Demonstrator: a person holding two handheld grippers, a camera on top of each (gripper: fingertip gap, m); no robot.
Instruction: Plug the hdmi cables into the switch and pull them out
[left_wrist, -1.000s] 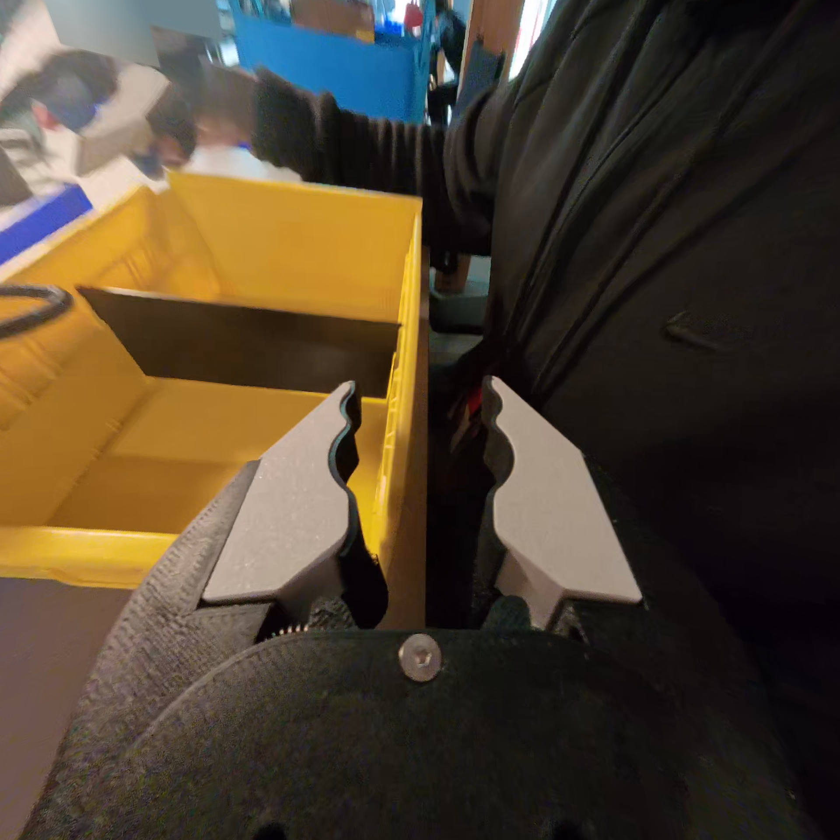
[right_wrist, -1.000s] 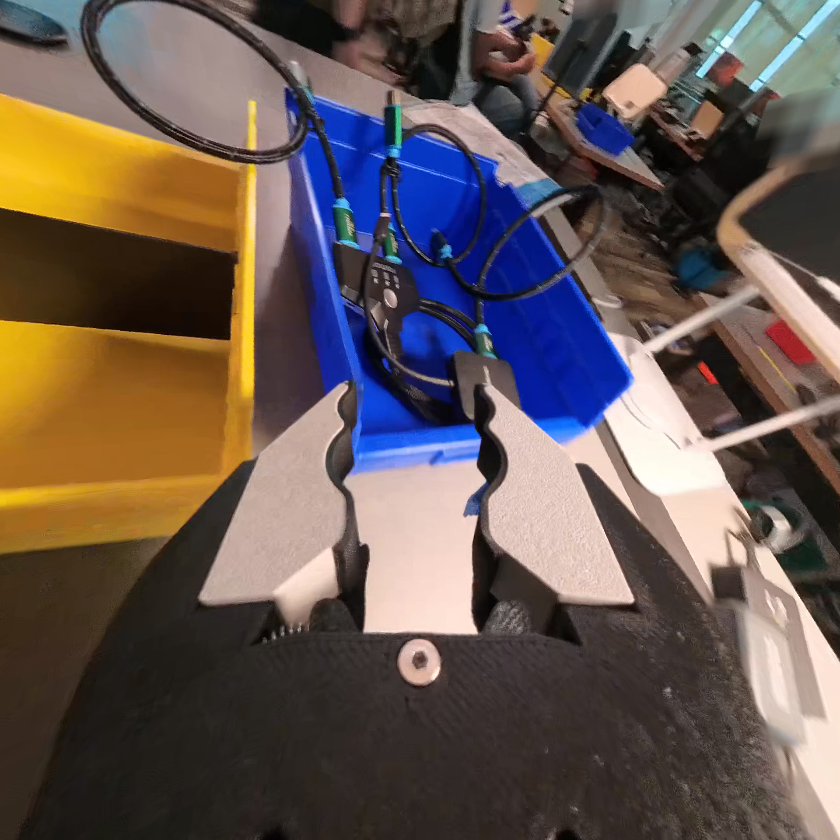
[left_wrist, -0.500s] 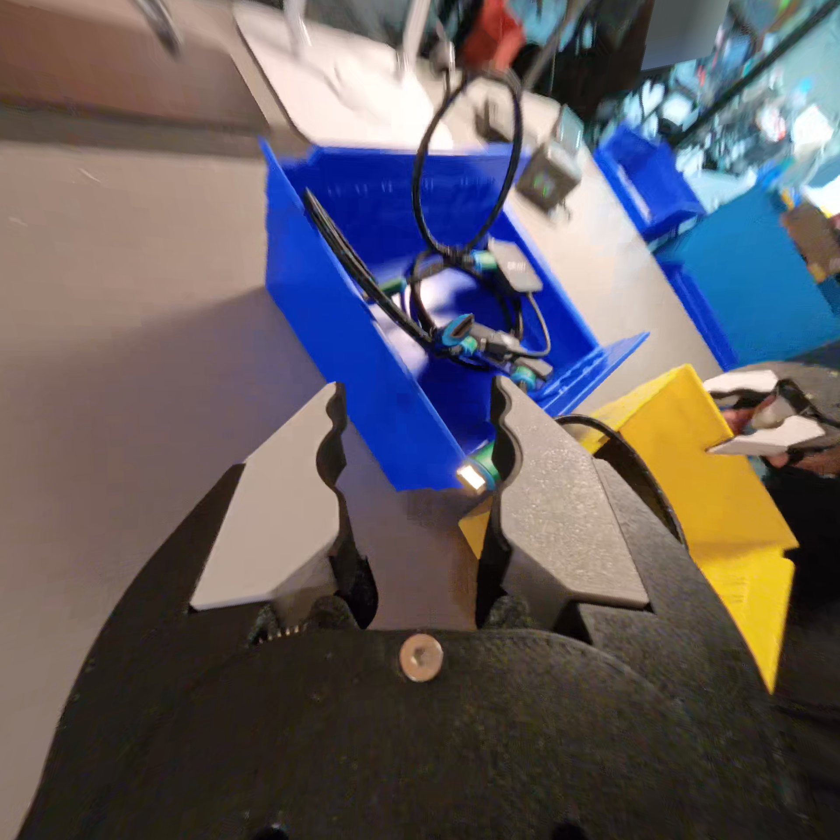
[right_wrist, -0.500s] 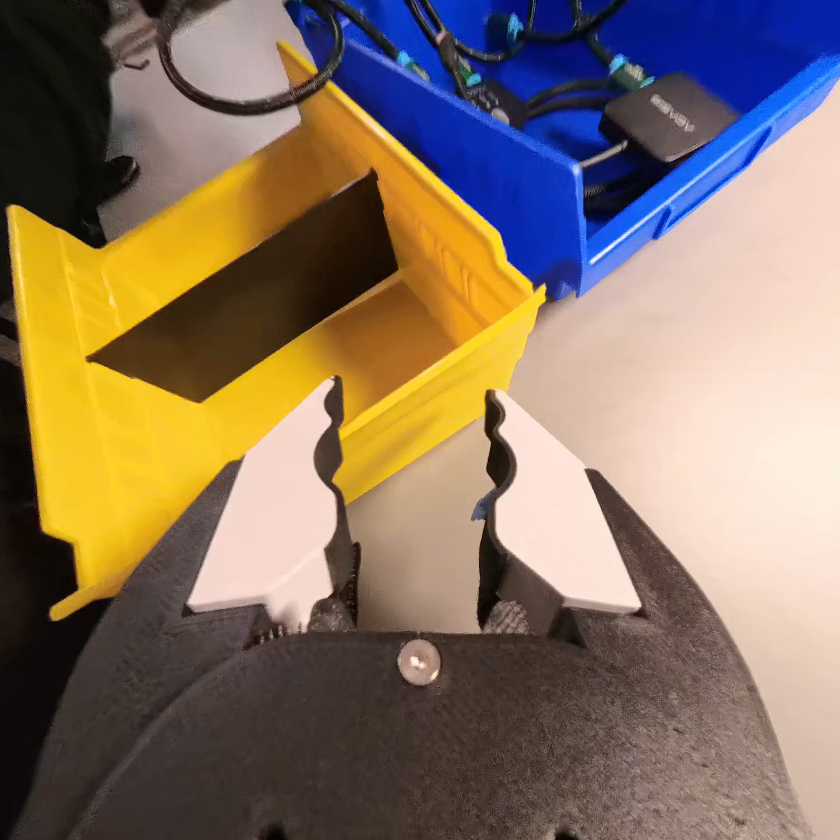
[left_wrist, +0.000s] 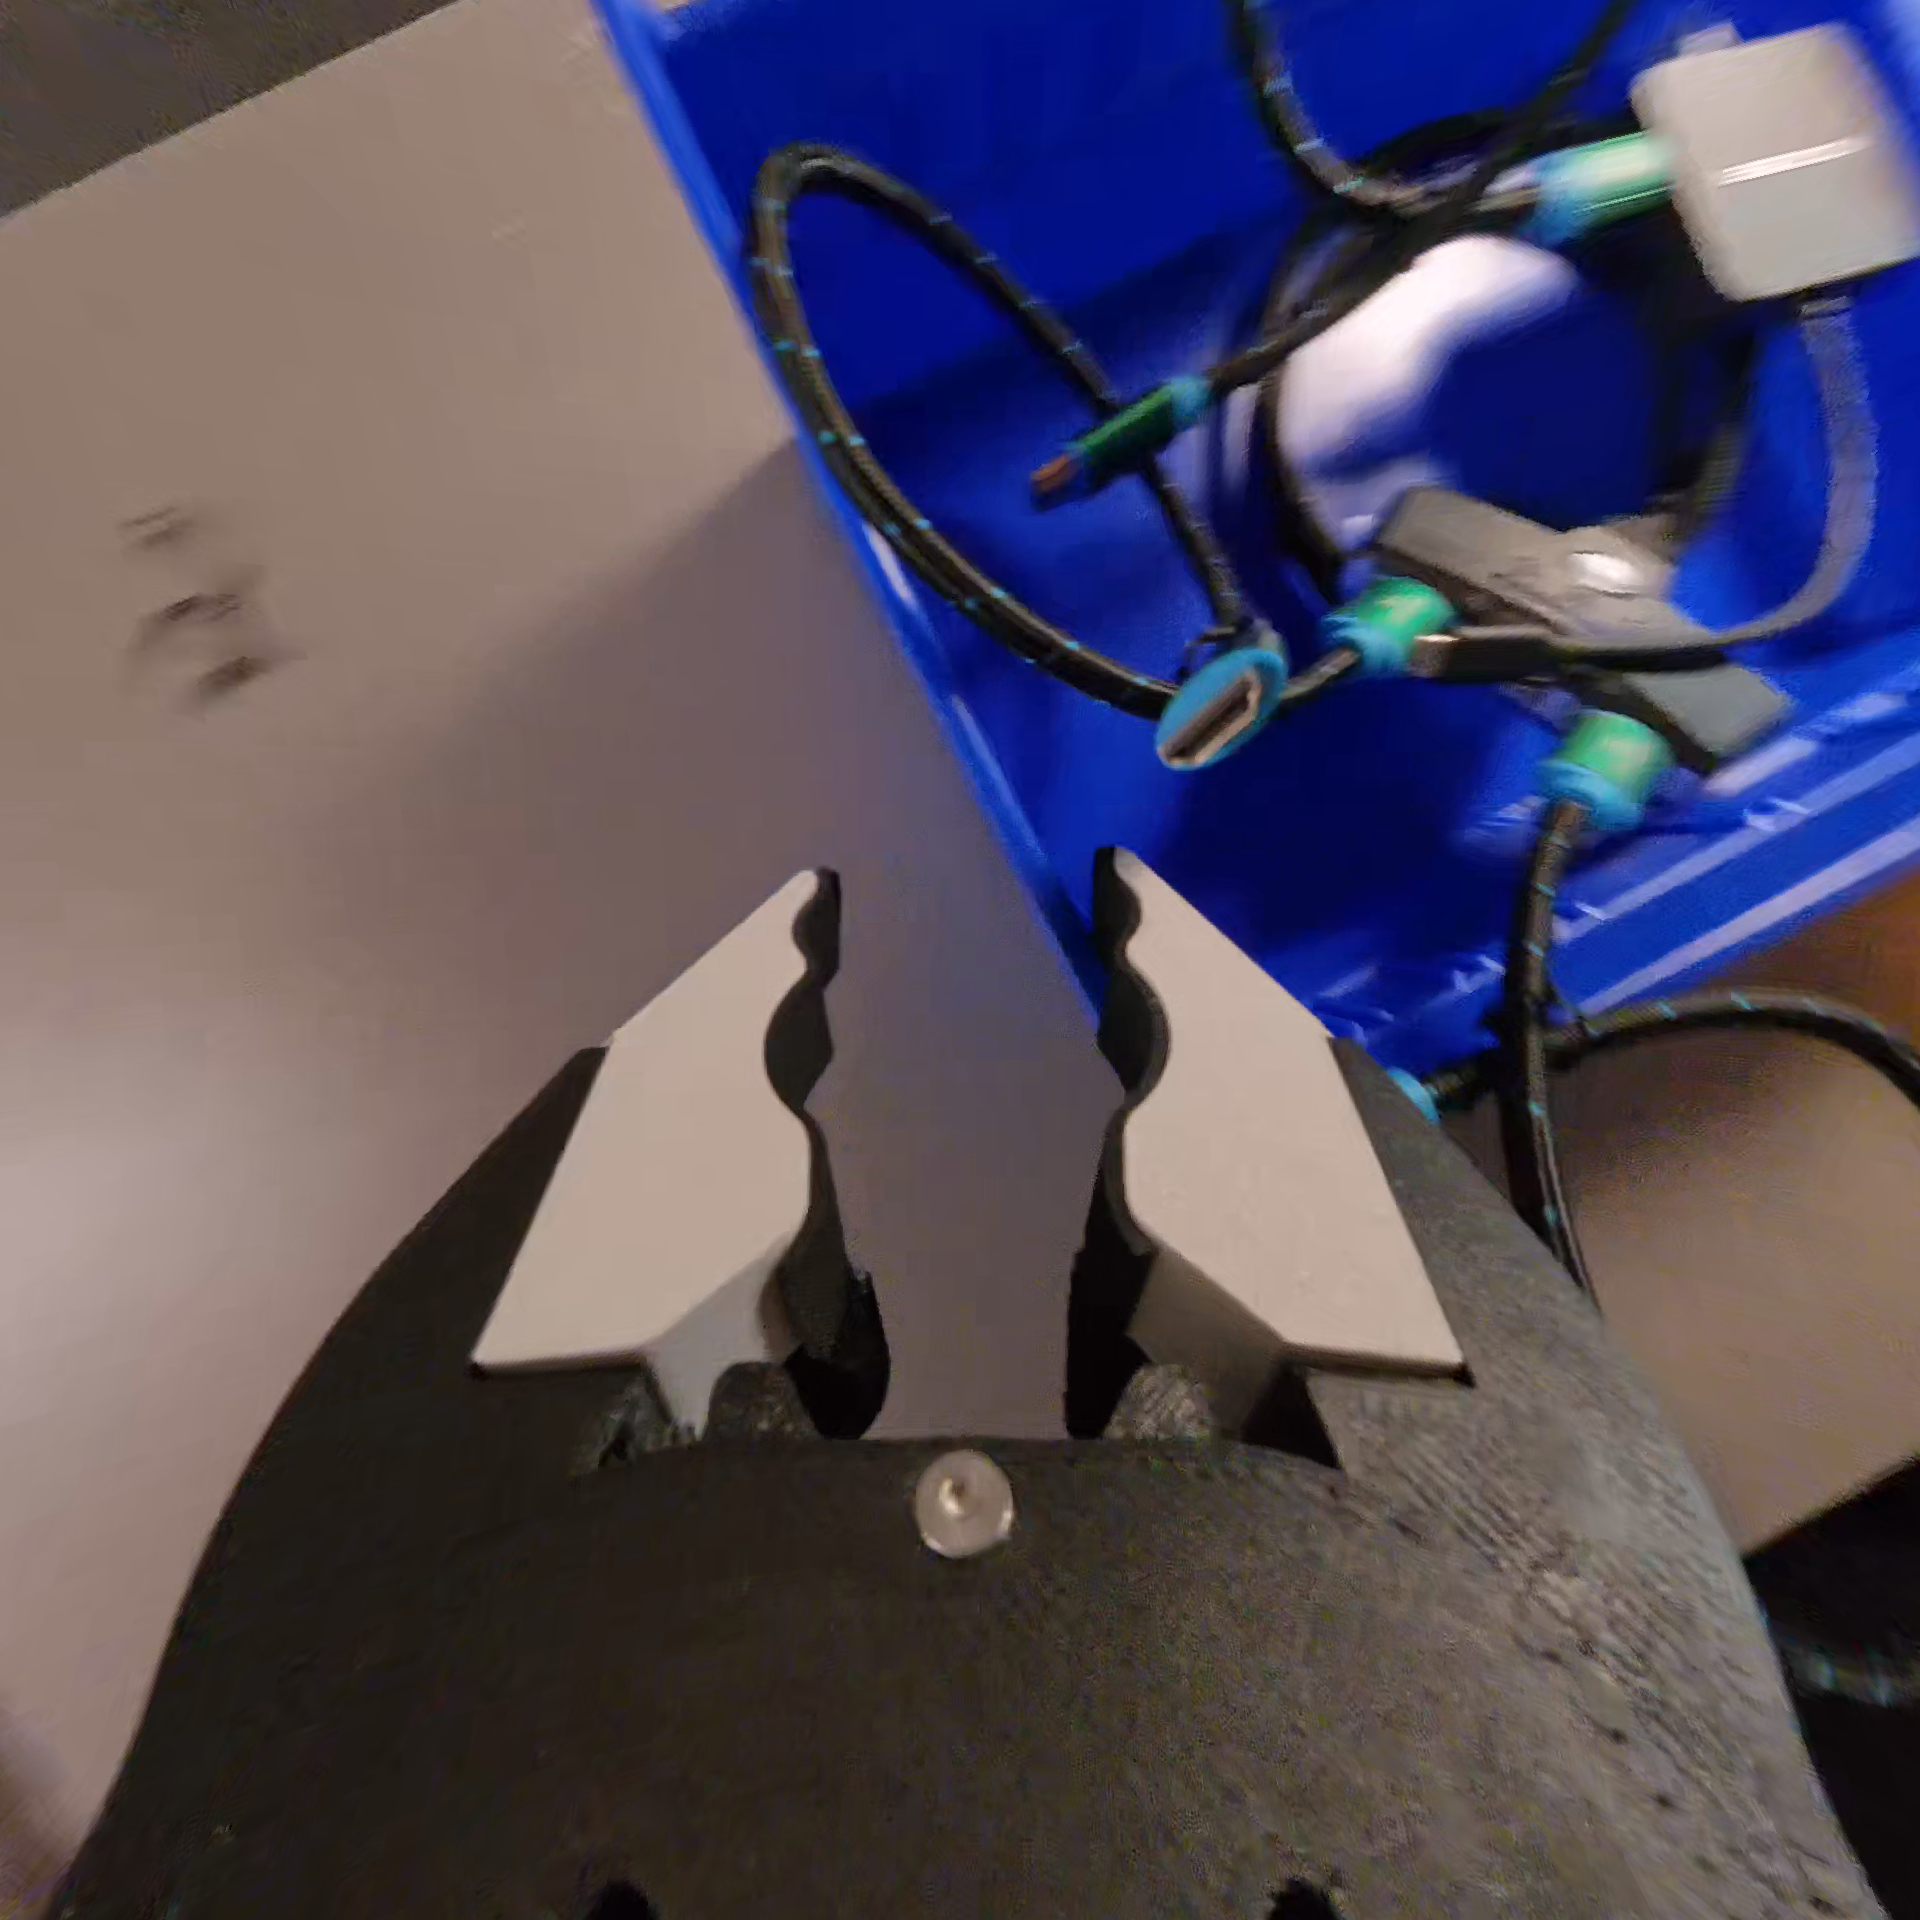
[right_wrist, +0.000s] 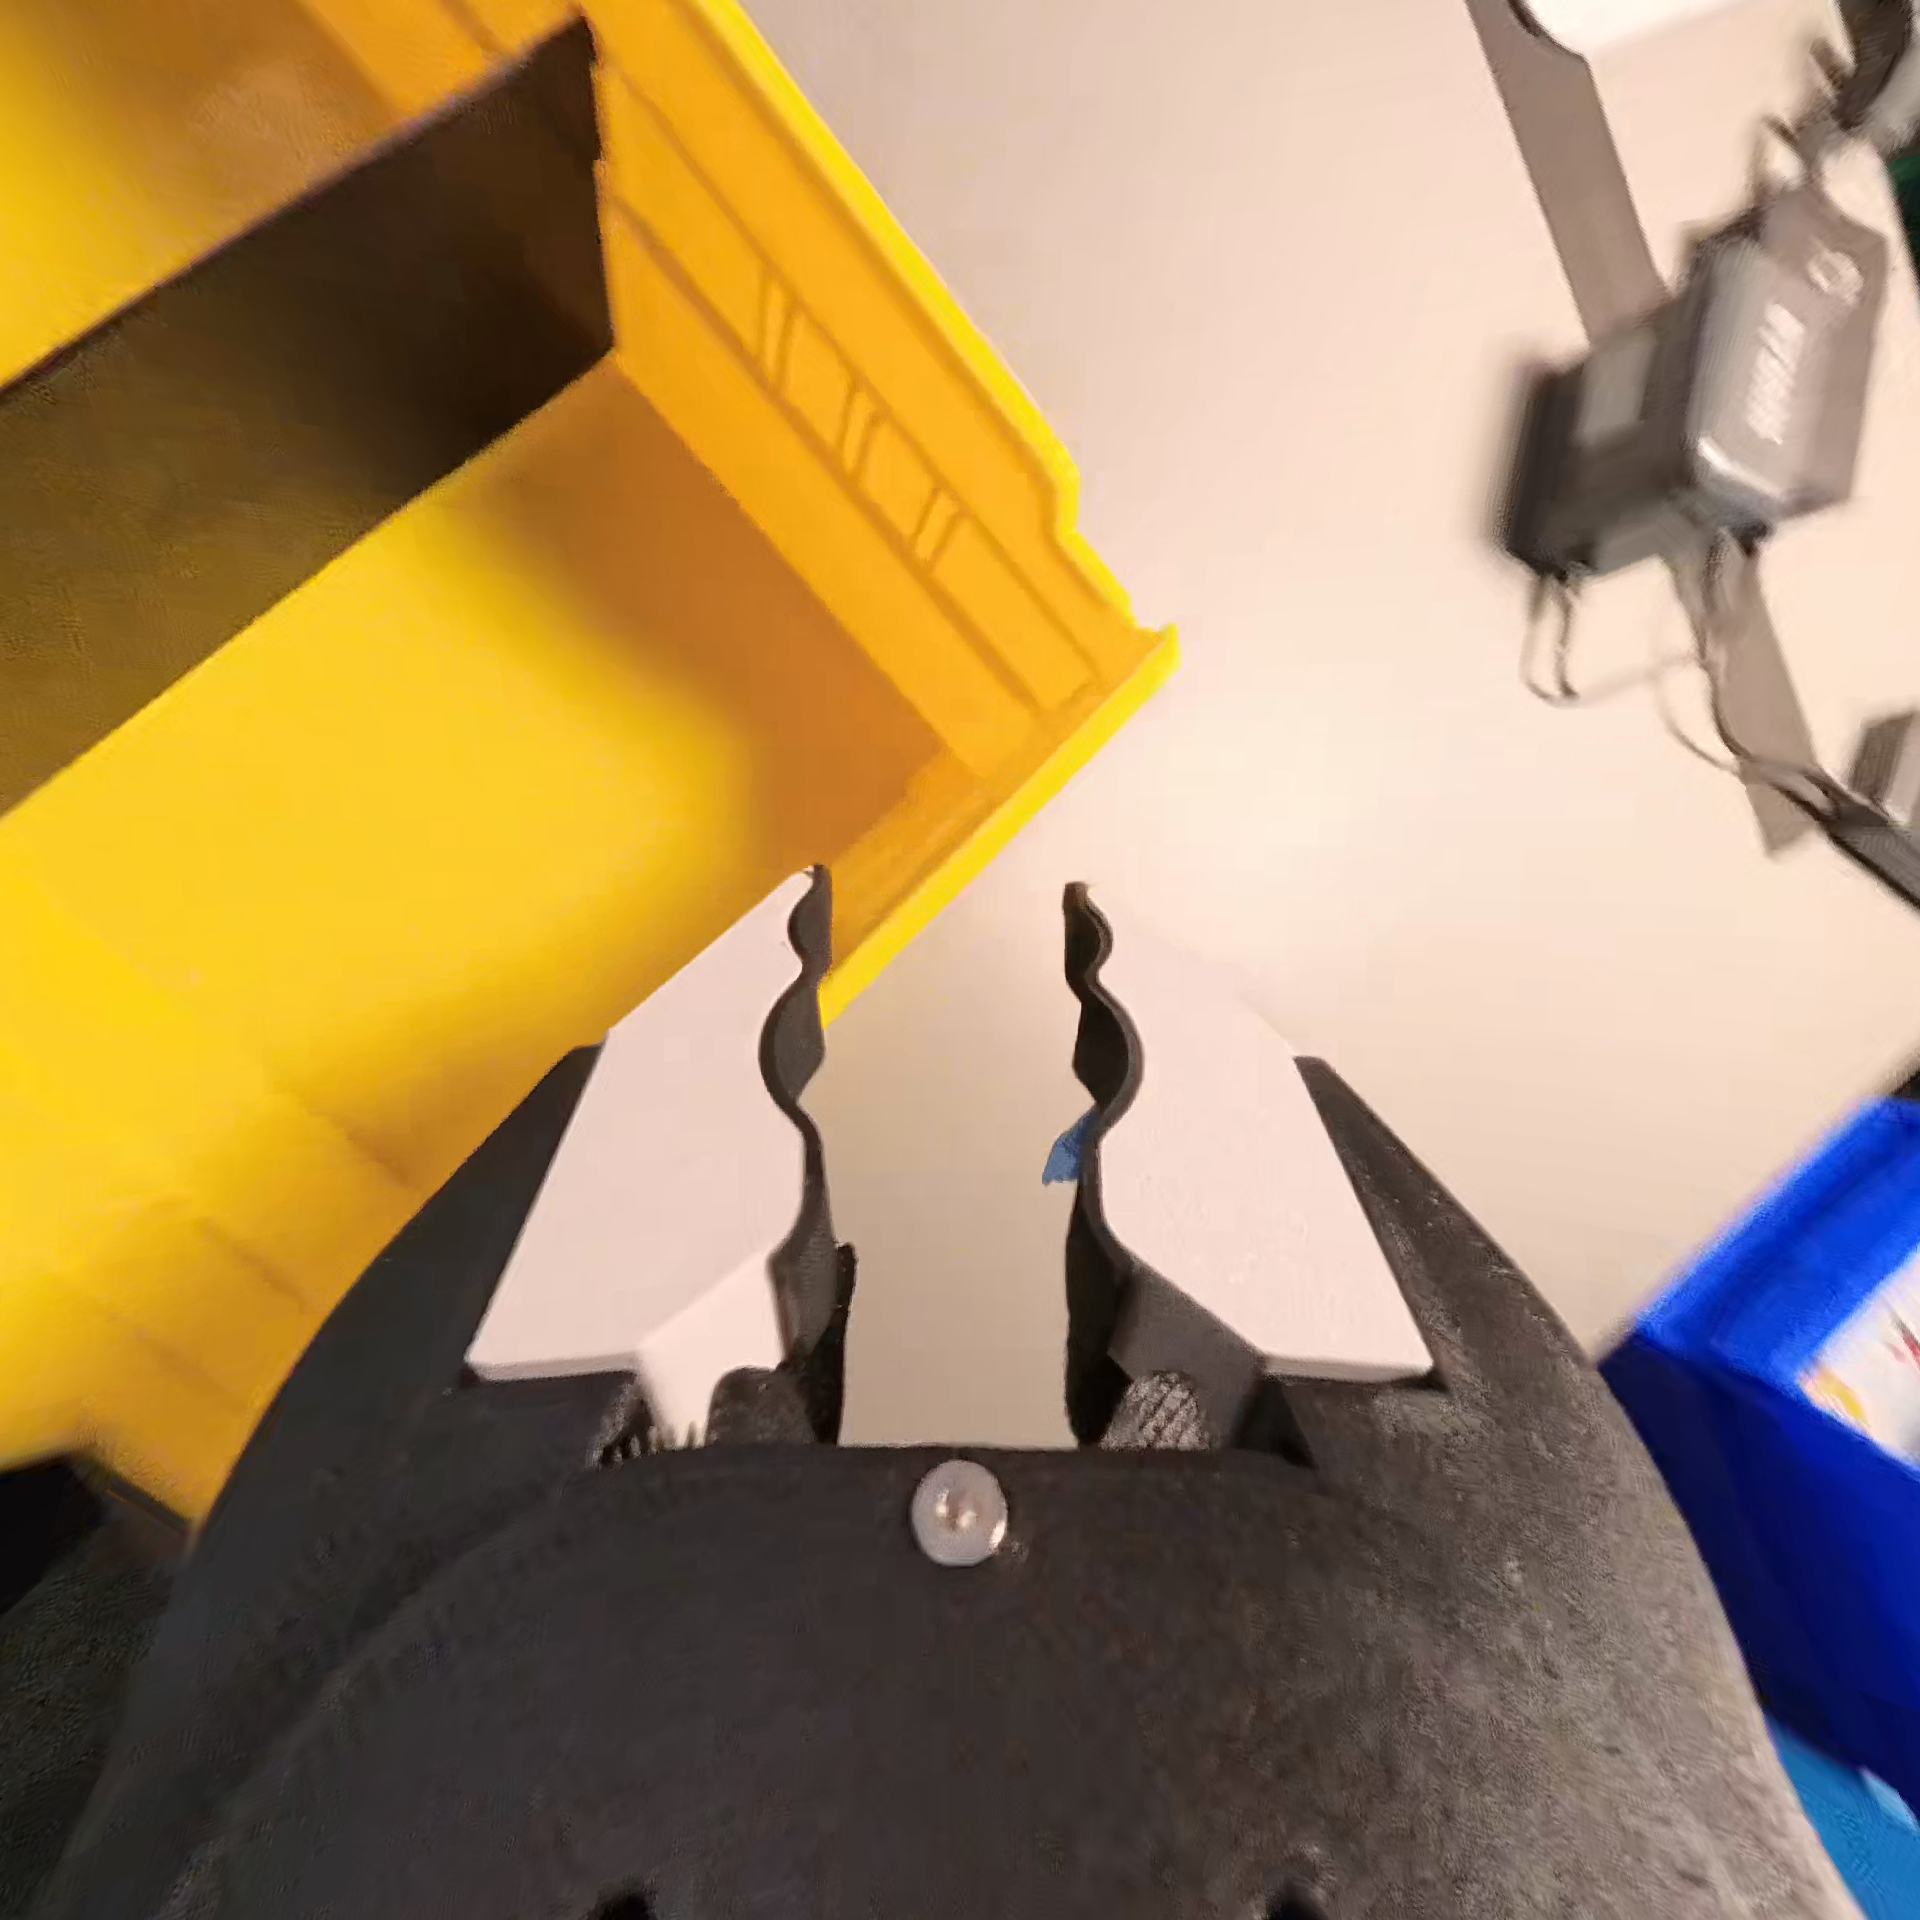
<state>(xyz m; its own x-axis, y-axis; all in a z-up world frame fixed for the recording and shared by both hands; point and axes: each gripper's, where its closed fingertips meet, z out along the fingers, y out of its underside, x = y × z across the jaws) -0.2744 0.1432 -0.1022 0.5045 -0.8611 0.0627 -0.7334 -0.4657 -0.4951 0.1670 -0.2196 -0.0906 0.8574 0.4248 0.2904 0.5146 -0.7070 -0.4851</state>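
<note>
In the left wrist view a blue bin (left_wrist: 1039, 260) holds several black braided HDMI cables (left_wrist: 862, 457) with green and blue plugs, one free plug (left_wrist: 1216, 707) facing me, and a black switch box (left_wrist: 1569, 603) with cables at it. A grey box (left_wrist: 1787, 177) lies at the bin's far end. My left gripper (left_wrist: 961, 883) is open and empty, just outside the bin's near wall. My right gripper (right_wrist: 940, 883) is open and empty over the table, at the corner of a yellow bin (right_wrist: 520, 779).
The yellow bin has a black divider (right_wrist: 291, 343). A grey power adapter (right_wrist: 1714, 395) with thin wires lies on the pale table (right_wrist: 1299, 364) at the far right. A corner of a blue bin (right_wrist: 1787, 1403) shows at the right edge. One cable (left_wrist: 1714, 1039) trails outside the blue bin. The grippers' ends are close to 55 cm from one another. The left gripper is farther from the grey power adapter (right_wrist: 1714, 395), some 55 cm, than the right, some 25 cm.
My left gripper has swung from the yellow bin and a dark jacket round to the blue bin and moved close. My right gripper has swung away from the blue bin toward the yellow bin's corner.
</note>
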